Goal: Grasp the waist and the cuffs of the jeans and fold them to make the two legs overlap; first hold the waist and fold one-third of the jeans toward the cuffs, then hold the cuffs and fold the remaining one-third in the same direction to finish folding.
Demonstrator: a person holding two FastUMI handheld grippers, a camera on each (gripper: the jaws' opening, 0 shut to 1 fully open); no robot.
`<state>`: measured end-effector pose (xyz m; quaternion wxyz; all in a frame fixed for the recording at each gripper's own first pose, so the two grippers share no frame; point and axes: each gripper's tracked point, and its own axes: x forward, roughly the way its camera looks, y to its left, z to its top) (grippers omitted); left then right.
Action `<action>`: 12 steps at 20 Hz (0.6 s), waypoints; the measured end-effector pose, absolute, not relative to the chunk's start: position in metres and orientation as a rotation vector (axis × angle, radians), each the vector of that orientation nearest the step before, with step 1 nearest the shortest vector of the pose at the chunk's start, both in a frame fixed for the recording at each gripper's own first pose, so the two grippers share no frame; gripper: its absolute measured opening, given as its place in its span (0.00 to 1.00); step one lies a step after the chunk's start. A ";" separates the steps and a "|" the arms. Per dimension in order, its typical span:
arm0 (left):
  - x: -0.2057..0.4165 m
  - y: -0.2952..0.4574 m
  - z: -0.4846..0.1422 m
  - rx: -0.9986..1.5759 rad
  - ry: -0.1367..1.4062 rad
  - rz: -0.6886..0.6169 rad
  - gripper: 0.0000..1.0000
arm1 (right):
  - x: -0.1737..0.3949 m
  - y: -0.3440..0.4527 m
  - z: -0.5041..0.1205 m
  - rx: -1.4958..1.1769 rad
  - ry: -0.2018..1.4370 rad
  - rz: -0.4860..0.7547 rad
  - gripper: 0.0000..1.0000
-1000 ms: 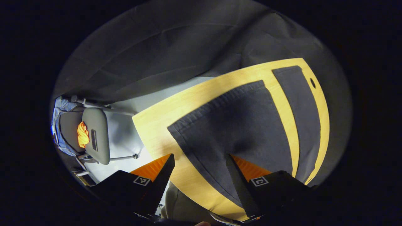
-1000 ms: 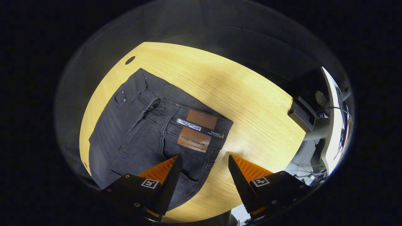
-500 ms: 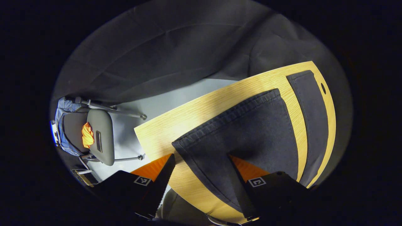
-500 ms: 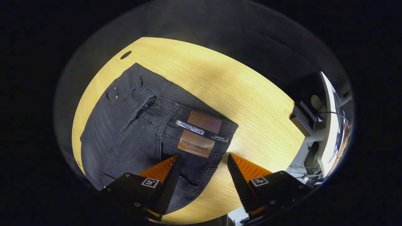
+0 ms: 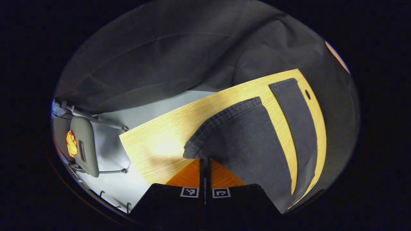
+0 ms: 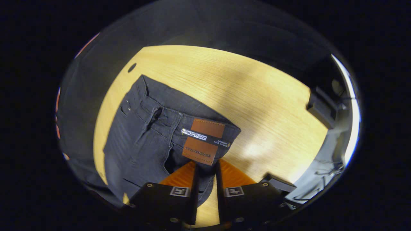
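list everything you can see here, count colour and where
jeans: one, dark grey, flat on the table, legs apart
leather patch: one, brown, on the waistband
table: one, light wood
chair: one, grey, on the floor beyond the table, something orange on it
left gripper: closed on a cuff corner
right gripper: closed on the waistband beside the patch
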<state>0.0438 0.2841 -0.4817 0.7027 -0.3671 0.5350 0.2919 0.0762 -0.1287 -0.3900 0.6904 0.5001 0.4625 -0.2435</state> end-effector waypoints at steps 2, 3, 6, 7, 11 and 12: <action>0.048 0.281 -0.468 -0.855 1.122 0.629 0.01 | 0.080 -0.127 -0.392 1.212 0.977 -0.510 0.08; 0.052 0.280 -0.458 -0.875 1.087 0.615 0.01 | 0.081 -0.125 -0.387 1.212 0.965 -0.470 0.08; 0.067 0.273 -0.422 -0.885 0.987 0.562 0.01 | 0.084 -0.128 -0.362 1.217 0.888 -0.409 0.08; 0.071 0.271 -0.411 -0.887 0.959 0.551 0.01 | 0.086 -0.128 -0.354 1.231 0.870 -0.393 0.08; 0.088 0.261 -0.385 -0.900 0.909 0.514 0.01 | 0.095 -0.123 -0.328 1.301 0.839 -0.320 0.08; 0.095 0.262 -0.380 -0.896 0.897 0.500 0.01 | 0.097 -0.124 -0.325 1.298 0.832 -0.316 0.08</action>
